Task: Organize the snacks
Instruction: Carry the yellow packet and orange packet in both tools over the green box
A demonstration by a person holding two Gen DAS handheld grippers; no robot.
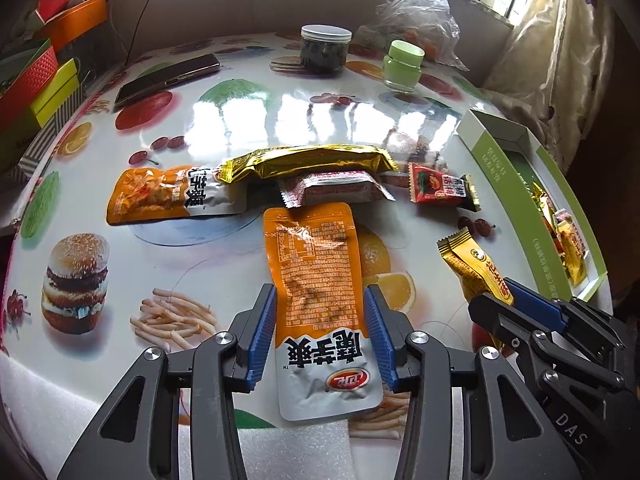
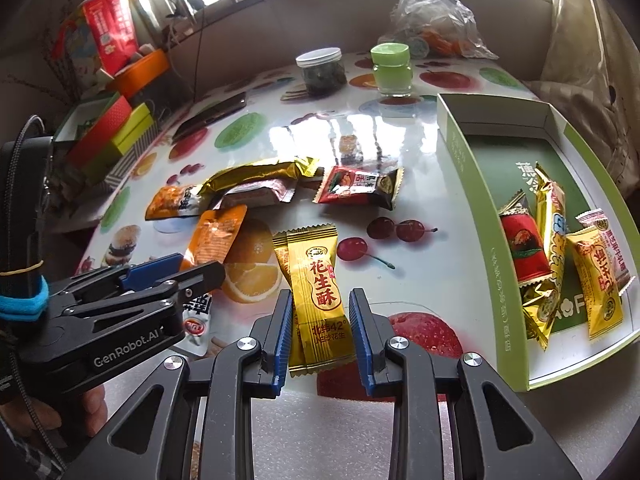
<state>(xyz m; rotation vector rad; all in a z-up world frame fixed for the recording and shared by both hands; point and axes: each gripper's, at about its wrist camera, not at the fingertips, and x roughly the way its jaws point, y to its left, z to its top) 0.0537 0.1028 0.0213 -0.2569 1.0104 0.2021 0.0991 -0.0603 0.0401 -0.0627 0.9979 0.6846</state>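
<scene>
on the glossy fruit-and-burger print bench [image 1: 320,96], near edge, the left tongs [image 1: 320,332] straddle the silver end of an orange foil snack pouch [image 1: 316,280] lying back-side up; blue ribbed pads [image 1: 262,336] sit right at both pouch edges, looks like pinching it, pouch flat on the bench. right tongs [image 2: 320,320] pinch a gold peanut-candy wrapper with red characters [image 2: 316,280] between their blue pads, wrapper pointing away toward the far side. the two tongs sit near each other, left one showing at the left of the right wrist view, a hand under it.

loose pile mid-bench, beyond the pouch: second orange pouch [image 1: 168,196] at left, long gold foil bar [image 1: 312,162] lying over a red-and-white wrapped bar [image 1: 336,190], red and black square candy pack [image 1: 440,188] to the right, apart from the pile.

right side: open green and white cardboard box tray [image 2: 480,216] holding several wrapped snacks, gold and red ones [image 2: 560,264] bunched at its near end.

far side: clear plastic jar with white lid [image 1: 325,50], small green jar [image 1: 402,66], crumpled clear plastic bag [image 1: 420,16], dark phone [image 1: 168,78] at far left. coloured boxes [image 1: 36,80] stacked off the left edge.
</scene>
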